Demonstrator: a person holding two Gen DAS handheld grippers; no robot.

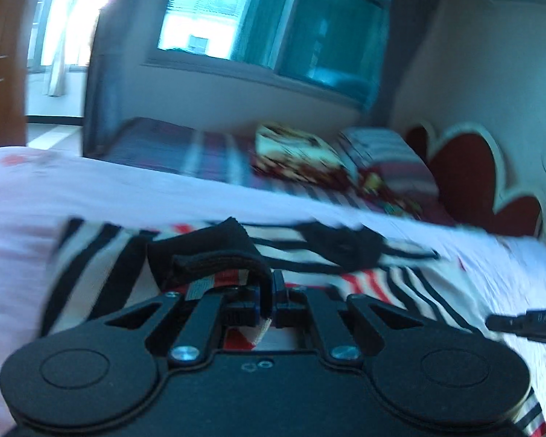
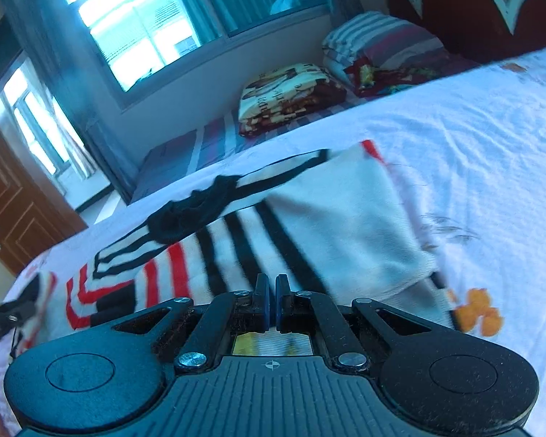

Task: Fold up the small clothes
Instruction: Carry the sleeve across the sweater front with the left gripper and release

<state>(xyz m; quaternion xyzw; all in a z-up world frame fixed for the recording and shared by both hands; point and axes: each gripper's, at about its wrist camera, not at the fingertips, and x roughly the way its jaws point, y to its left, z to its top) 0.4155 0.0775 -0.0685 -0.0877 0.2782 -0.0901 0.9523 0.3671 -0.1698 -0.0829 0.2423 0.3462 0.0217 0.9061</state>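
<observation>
Ahead of the right gripper (image 2: 272, 302), the striped garment (image 2: 309, 218) covers the bedsheet (image 2: 473, 138); to its right the sheet lies bare. Folded blankets (image 2: 287, 94) and pillows (image 2: 378, 43) block the far side.

Bedroom in a home. Directly ahead of the tongs: bed with white printed sheet (image 2: 455, 116). Beyond it, further ahead: striped mattress cover (image 2: 207, 142), folded patterned blanket (image 2: 287, 91), stack of striped bedding (image 2: 378, 40). Far right of the tongs: red heart-shaped headboard (image 1: 469, 178) against a pale wall. Ahead and above: wide window (image 1: 273, 18) with grey curtain (image 1: 102, 73). Far left: brown wooden door (image 2: 14, 215), second bright window (image 1: 58, 14) past it.
</observation>
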